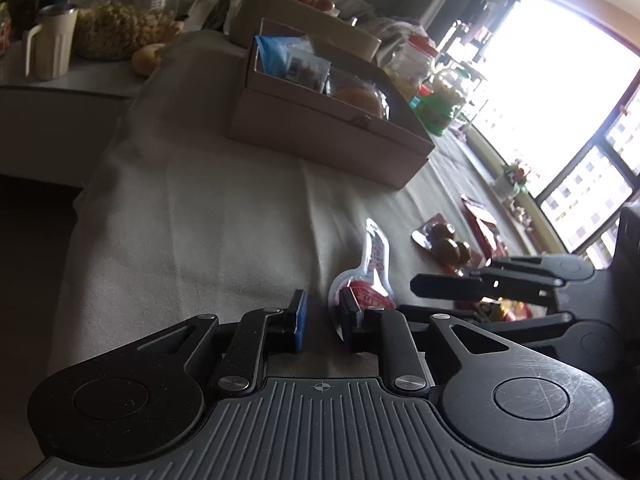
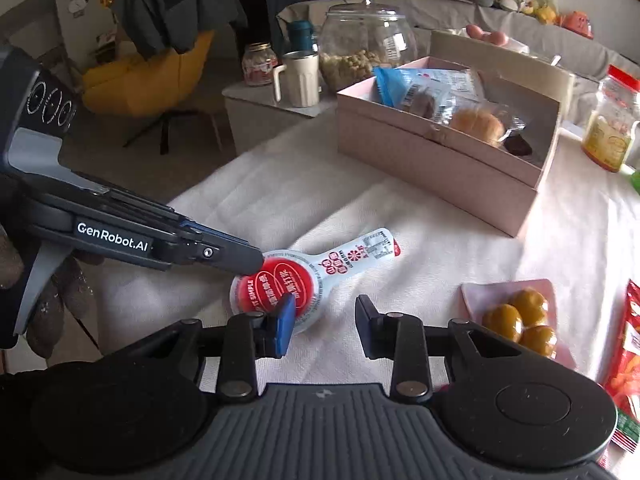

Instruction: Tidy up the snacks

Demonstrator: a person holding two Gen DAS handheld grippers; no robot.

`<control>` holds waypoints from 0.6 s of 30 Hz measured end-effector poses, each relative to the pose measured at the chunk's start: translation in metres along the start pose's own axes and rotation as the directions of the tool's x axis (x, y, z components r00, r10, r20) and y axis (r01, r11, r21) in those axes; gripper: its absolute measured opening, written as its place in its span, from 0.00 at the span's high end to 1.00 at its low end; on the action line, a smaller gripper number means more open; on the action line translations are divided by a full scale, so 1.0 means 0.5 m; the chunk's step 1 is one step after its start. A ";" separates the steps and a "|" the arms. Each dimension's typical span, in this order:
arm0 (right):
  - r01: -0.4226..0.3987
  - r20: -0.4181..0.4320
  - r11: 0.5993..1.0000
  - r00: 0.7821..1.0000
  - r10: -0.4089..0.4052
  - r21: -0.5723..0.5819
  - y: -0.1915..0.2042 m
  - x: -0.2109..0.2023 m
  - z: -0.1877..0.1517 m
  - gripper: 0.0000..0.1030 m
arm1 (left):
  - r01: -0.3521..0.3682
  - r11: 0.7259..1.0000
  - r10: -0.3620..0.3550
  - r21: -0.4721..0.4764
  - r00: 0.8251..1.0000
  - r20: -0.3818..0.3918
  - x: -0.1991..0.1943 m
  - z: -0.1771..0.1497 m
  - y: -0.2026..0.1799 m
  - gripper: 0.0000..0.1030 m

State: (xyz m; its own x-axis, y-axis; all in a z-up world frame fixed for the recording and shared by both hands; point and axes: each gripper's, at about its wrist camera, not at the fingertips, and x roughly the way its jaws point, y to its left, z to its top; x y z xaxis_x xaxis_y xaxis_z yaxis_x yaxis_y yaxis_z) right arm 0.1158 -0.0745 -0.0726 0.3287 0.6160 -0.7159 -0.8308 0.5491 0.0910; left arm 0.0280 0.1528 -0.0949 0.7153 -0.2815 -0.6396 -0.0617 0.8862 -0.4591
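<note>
White-and-red snack pouch [image 2: 316, 276] lies just ahead; my left gripper [image 1: 323, 316] and right gripper [image 2: 324, 320], jaws parted and empty, should straddle it squarely before pinching.

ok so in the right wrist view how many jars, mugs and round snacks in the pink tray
jars: 3
mug: 1
round snacks: 3
total: 7
</note>
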 end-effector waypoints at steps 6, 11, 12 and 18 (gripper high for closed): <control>0.012 -0.020 1.000 1.000 -0.012 0.016 -0.015 -0.007 -0.022 0.69 | 0.145 0.989 -0.145 -0.010 0.985 -0.091 0.048 -0.005 -0.016 0.77; 0.029 -0.006 0.999 1.000 -0.029 0.032 -0.030 -0.020 -0.041 0.70 | 0.150 0.988 -0.148 0.030 0.988 -0.048 0.064 0.006 -0.051 0.77; 0.035 -0.004 0.999 0.999 -0.035 0.034 -0.032 -0.023 -0.042 0.70 | 0.150 0.987 -0.149 0.062 0.988 -0.030 0.062 0.007 -0.065 0.77; 0.100 0.062 0.993 0.993 -0.103 0.056 -0.062 -0.065 -0.058 0.70 | 0.012 0.967 -0.002 0.253 0.999 -0.041 0.093 -0.003 -0.142 0.81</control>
State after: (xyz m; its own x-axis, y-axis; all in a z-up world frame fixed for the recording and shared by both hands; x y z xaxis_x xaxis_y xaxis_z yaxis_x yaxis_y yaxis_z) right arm 0.1179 -0.1277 -0.0722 0.4398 0.5896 -0.6775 -0.7676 0.6384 0.0573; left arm 0.0644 0.0764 -0.0929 0.6862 -0.2979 -0.6636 0.1248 0.9470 -0.2961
